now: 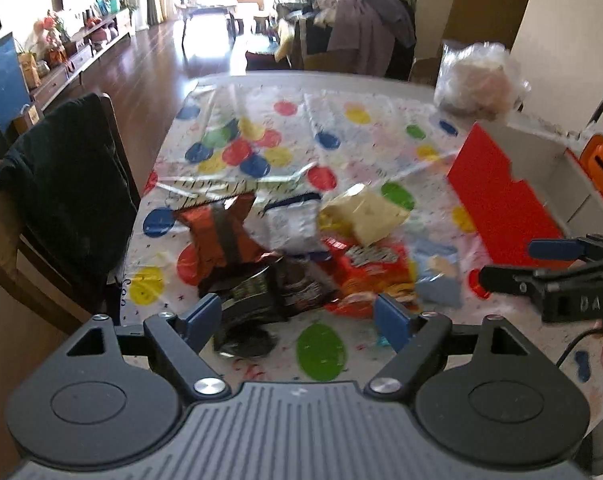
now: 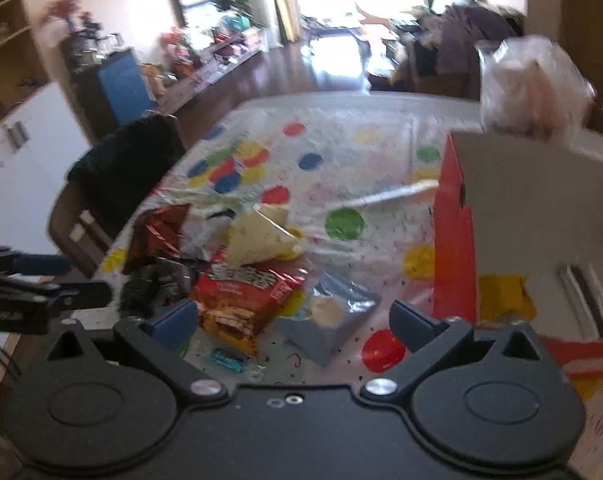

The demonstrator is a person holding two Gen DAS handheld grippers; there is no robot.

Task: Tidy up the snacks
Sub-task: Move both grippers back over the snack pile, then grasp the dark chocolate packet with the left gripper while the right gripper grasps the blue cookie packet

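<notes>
Spotted plastic cloth covers the table point(image 1: 261, 80); snack packets point(image 1: 285, 248) lie heaped toward its near edge, the red box point(image 1: 497, 200) at its right edge. Left gripper point(image 1: 301, 316) and right gripper point(image 2: 293, 320) both gape, holding nothing. Packets look light, crinkly, probably slippery; pinch a sealed edge.

A chair point(image 1: 61, 200) draped in black stood left of the polka-dot table point(image 1: 341, 92) — clothes point(image 1: 365, 32) heaped beyond, far end.
</notes>
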